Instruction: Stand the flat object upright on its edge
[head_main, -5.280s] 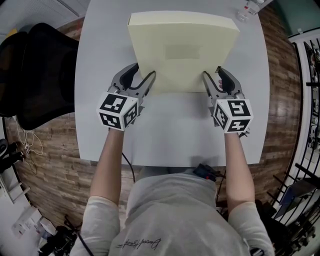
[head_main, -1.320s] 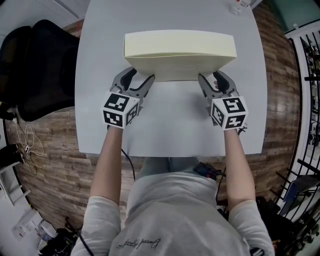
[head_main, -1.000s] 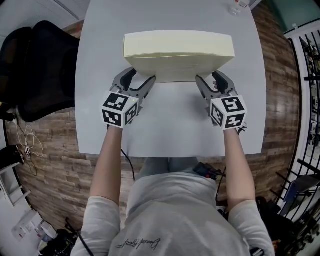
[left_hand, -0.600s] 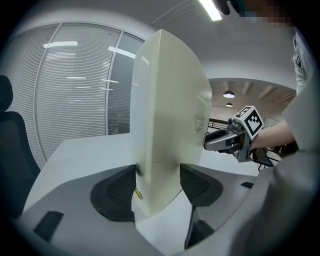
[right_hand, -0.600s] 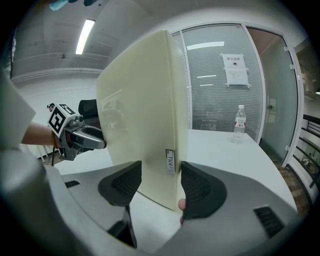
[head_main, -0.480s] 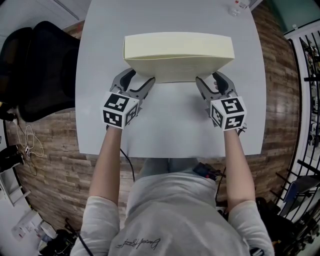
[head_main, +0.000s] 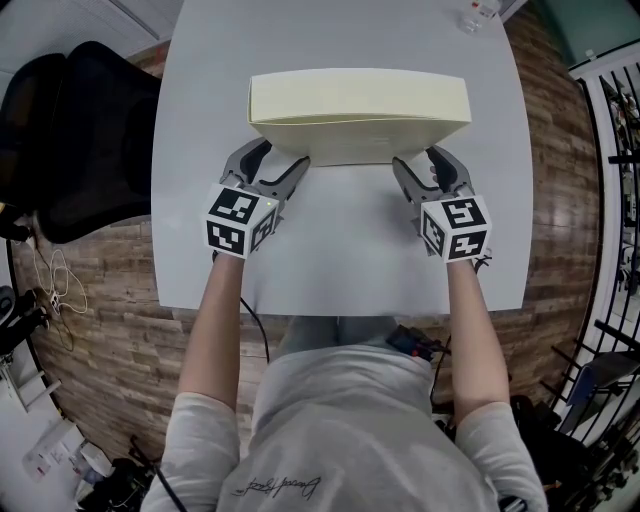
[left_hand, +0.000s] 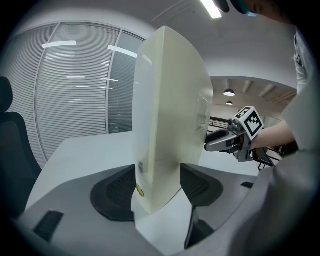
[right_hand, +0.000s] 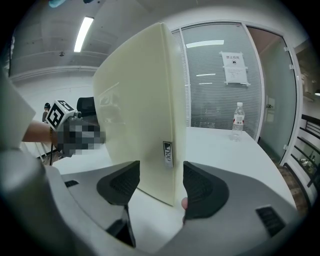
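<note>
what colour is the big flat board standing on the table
The rigid flat board is plain pale cream-yellow, clearest in the head view.

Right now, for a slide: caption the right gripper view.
Board stands on edge on the table; right gripper, jaws just opening, straddles it.

The cream flat box (head_main: 358, 112) is up on its long edge, standing upright across the middle of the white table (head_main: 340, 250), broad face toward the person. It's thin, plain and pale, with a small dark label low on its right end and a yellow sticker low on its left.
</note>
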